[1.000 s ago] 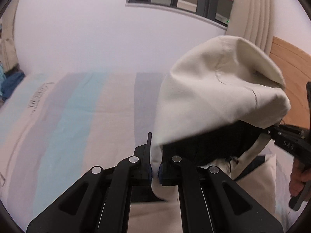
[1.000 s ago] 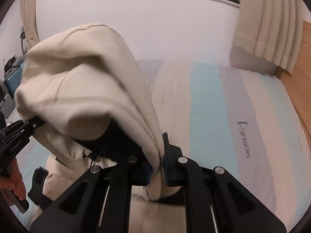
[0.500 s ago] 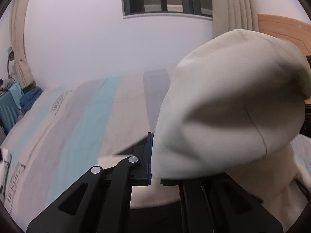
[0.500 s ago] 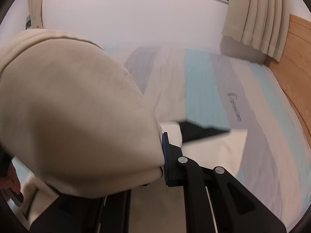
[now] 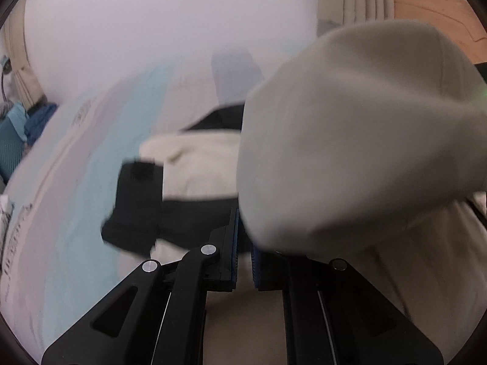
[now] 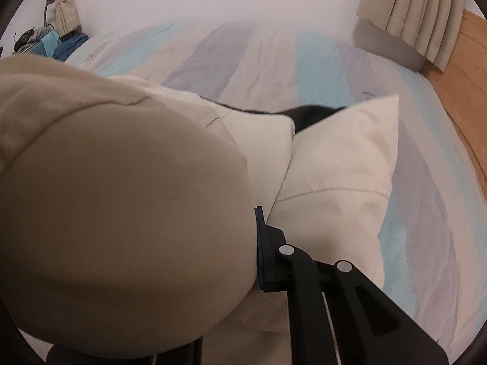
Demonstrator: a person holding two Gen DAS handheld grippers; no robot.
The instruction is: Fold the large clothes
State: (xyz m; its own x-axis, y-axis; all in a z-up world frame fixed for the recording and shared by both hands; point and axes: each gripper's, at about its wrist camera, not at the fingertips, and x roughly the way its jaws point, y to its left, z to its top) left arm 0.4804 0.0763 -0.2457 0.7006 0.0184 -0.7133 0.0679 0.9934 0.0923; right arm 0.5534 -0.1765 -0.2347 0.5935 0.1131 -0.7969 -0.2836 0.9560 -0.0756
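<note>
I had a fold of the cream garment [image 5: 350, 140] pinched in my left gripper [image 5: 243, 243], its blue pads drawn close on the cloth, which ballooned up and over the right finger and filled the right half of that view. My right gripper [image 6: 254, 255] looked clenched on the same garment too: one finger [image 6: 274, 261] showed with cloth pressed hard against its pad, but the other lay buried under the billowing fabric, so I judged the grip rather than saw it whole. The rest of the garment lay below on the striped bedspread [image 6: 319, 60], a cream panel [image 6: 341, 164] spread flat to the right with a seam across it, and dark lining or trim [image 5: 134, 206] showing at the left and along the far edge. The left view was blurred, so I could not tell exactly how the dark part sat. As far as I could judge, the fold was midway: the lifted edge was up between both claws and over the body of the garment, but not yet laid down. Left to do were lowering that edge, letting go, smoothing it, and whatever further folds the piece needed.
</note>
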